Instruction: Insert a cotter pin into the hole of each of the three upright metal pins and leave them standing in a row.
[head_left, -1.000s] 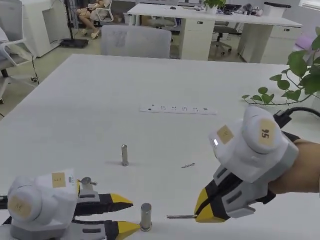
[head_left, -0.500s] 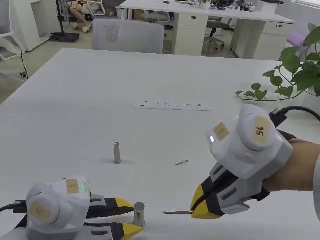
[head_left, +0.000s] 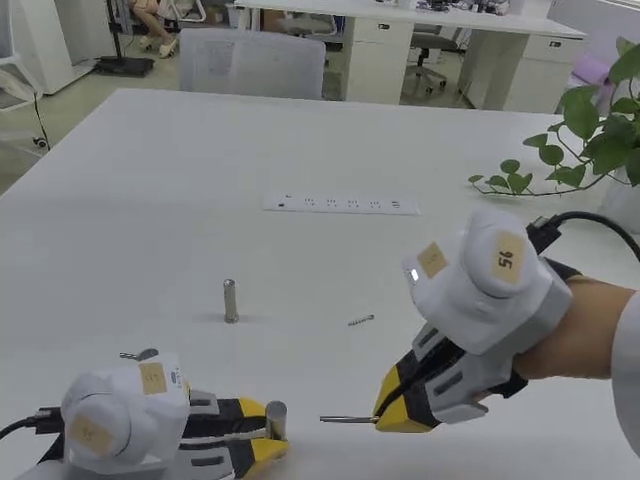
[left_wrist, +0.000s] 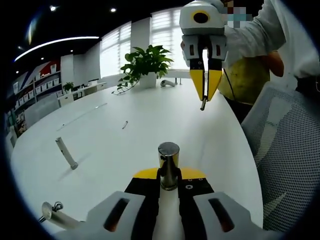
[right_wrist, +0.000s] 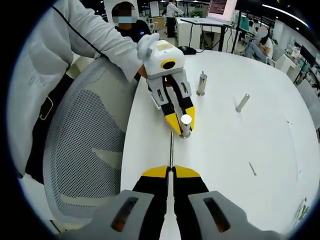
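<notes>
left gripper (head_left: 262, 432) clamps upright pin (head_left: 276, 420) | right gripper (head_left: 388, 420) pinches cotter (head_left: 348, 418) level, tip just right of that pin, not touching | second pin (head_left: 231, 300) upright beyond it | third pin (head_left: 140, 354), cottered, to its left | spare cotter (head_left: 361, 321) lies beyond-right

An open-plan office: a wide white desk (head_left: 150, 200) carries a white power strip (head_left: 340, 205), a grey mesh swivel chair (head_left: 250, 62) stands at its far edge, more white desks with drawer cabinets (head_left: 400, 45) lie beyond, and a leafy green potted plant (head_left: 600, 130) stands at the right.
</notes>
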